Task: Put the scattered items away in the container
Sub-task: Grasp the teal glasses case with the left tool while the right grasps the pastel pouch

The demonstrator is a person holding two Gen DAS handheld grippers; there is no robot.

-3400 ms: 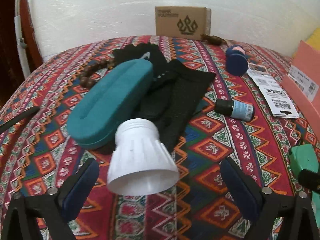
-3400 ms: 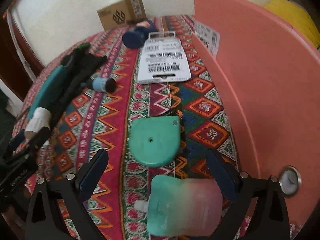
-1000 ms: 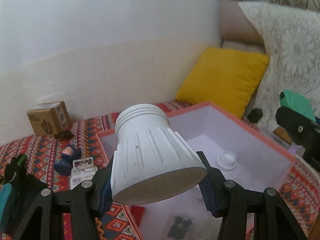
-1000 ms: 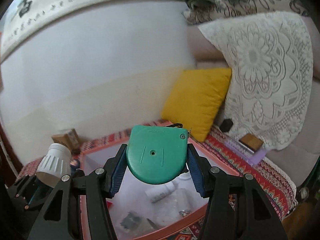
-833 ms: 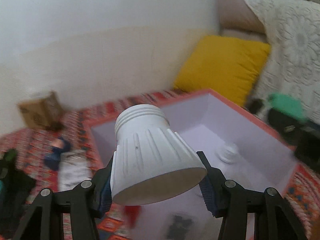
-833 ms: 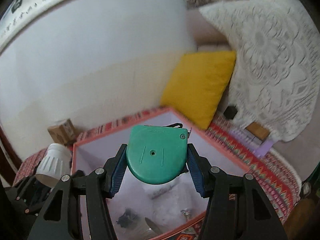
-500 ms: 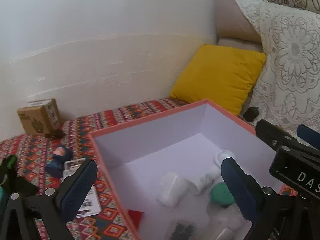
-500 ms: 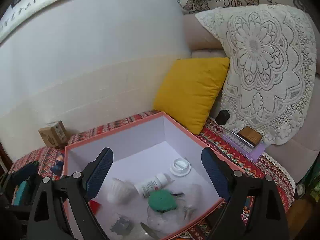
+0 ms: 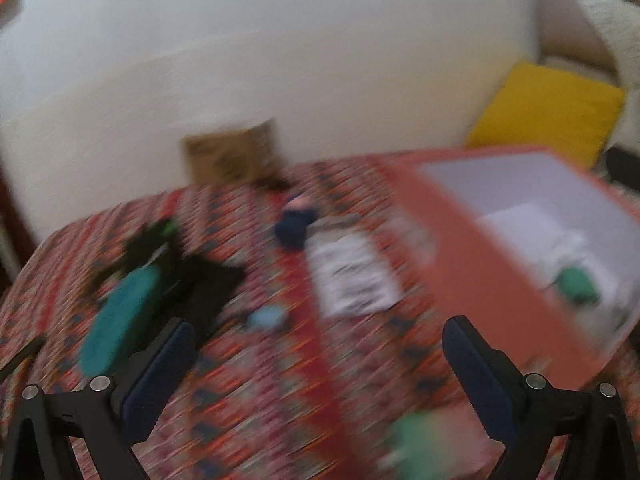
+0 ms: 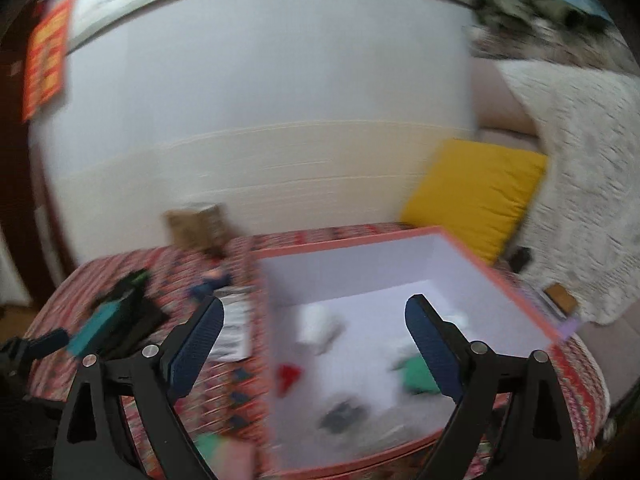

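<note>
Both views are blurred by motion. The pink box (image 10: 500, 276) with a white inside holds a white cup (image 10: 318, 326), a green tape measure (image 10: 418, 374) and other small items. It also shows in the left wrist view (image 9: 472, 248). My left gripper (image 9: 320, 368) is open and empty above the patterned cloth (image 9: 280, 380). My right gripper (image 10: 314, 344) is open and empty above the box's left wall. On the cloth lie a teal case (image 9: 120, 320), black gloves (image 9: 200, 284), a small blue bottle (image 9: 268, 316), a white card (image 9: 352, 276), a dark blue item (image 9: 296, 224) and a green-pink pouch (image 9: 428, 444).
A brown cardboard box (image 9: 232, 152) stands at the back by the white wall. A yellow cushion (image 9: 548, 108) and a lace-covered sofa back (image 10: 580, 184) are to the right of the box.
Both grippers let go of the white cup and the green tape measure into the box. Since then the left view has swung left toward the cloth, and the right view is shifting left too.
</note>
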